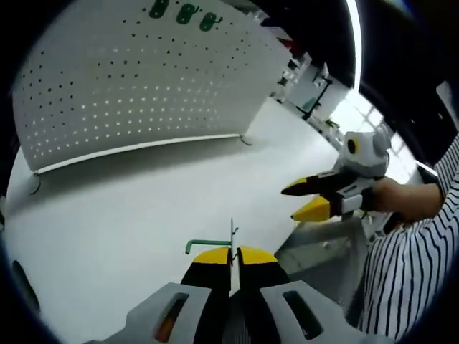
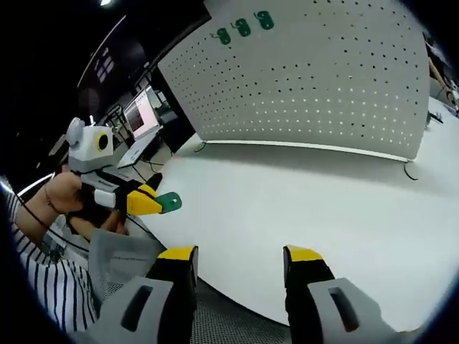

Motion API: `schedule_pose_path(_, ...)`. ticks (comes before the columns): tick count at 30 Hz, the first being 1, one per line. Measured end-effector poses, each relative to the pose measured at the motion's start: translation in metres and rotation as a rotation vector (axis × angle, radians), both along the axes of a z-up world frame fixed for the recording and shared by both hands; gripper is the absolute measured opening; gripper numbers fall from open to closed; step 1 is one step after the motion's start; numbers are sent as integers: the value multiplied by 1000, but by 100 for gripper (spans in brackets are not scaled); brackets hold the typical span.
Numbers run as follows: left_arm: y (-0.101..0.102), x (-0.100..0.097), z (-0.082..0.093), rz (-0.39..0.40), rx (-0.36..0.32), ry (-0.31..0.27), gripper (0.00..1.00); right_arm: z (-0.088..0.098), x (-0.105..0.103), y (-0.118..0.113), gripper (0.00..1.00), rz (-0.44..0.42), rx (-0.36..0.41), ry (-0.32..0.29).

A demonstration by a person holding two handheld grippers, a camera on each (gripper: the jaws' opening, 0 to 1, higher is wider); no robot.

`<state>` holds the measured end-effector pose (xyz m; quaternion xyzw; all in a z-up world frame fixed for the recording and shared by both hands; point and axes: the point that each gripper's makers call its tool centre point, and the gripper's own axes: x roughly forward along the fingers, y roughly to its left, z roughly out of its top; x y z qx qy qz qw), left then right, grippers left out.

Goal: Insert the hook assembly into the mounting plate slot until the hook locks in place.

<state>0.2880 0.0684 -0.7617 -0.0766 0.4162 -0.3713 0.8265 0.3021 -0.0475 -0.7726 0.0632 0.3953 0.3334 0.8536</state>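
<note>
My left gripper [image 1: 234, 252] is shut on a green hook assembly [image 1: 206, 246], whose green arm sticks out to the left and whose thin metal wire rises above the tips. It hovers over the white table [image 1: 129, 208]. The white pegboard plate [image 1: 143, 79] stands upright at the table's far side, a good way from the hook, with three green hooks [image 1: 186, 13] near its top edge. My right gripper [image 2: 240, 254] is open and holds nothing. In the left gripper view it hangs at the right [image 1: 310, 199]. In the right gripper view the left gripper [image 2: 147, 201] holds the green piece [image 2: 170, 202].
The pegboard [image 2: 308, 79] rests on small wire feet [image 2: 410, 172]. A person's hand and striped sleeve [image 1: 409, 265] are at the right. A grey surface [image 1: 323, 251] lies past the table's near edge. Desks and a monitor [image 2: 143, 111] stand behind.
</note>
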Motion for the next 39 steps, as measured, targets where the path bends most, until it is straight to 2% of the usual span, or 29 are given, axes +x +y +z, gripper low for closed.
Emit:
schedule_pose_path(4, -1, -6, 2, -39, -3, -5, 2, 9, 4, 13, 40, 34, 47, 23)
schedule_pose_path(7, -1, -10, 1, -83, 17, -6, 2, 16, 5, 26, 40, 46, 123, 77)
schedule_pose_path(13, -3, -14, 2, -138, 21, -7, 2, 18, 13, 40, 38, 105, 116, 92)
schedule_pose_path(15, -5, -15, 3, -159, 15, -9, 2, 22, 16, 48, 37, 113, 155, 127)
schedule_pose_path(16, -6, -15, 3, -165, 7, -8, 2, 23, 15, 54, 36, 121, 179, 167)
schedule_pose_path(20, -11, -16, 9, -201, -38, -3, 2, 22, 19, 70, 31, 159, 218, 248)
schedule_pose_path(22, -13, -14, 13, -218, -58, -19, 2, 21, 19, 79, 30, 196, 218, 279)
schedule_pose_path(26, -20, -19, 25, -311, -114, -56, 2, 17, 13, 93, 28, 267, 241, 365)
schedule_pose_path(31, -25, -20, 38, -353, -185, -87, 2, 23, -1, 103, 19, 295, 335, 546)
schedule_pose_path(32, -26, -21, 41, -378, -202, -115, 2, 23, 0, 104, 19, 285, 351, 564)
schedule_pose_path(33, -28, -23, 44, -413, -214, -135, 2, 25, -4, 105, 18, 283, 380, 610)
schedule_pose_path(34, -29, -23, 45, -408, -226, -138, 2, 28, -10, 106, 17, 300, 408, 672)
schedule_pose_path(37, -30, -25, 45, -418, -249, -129, 2, 34, -22, 107, 13, 322, 464, 782)
schedule_pose_path(39, -32, -28, 45, -445, -258, -133, 2, 33, -21, 106, 6, 304, 480, 796)
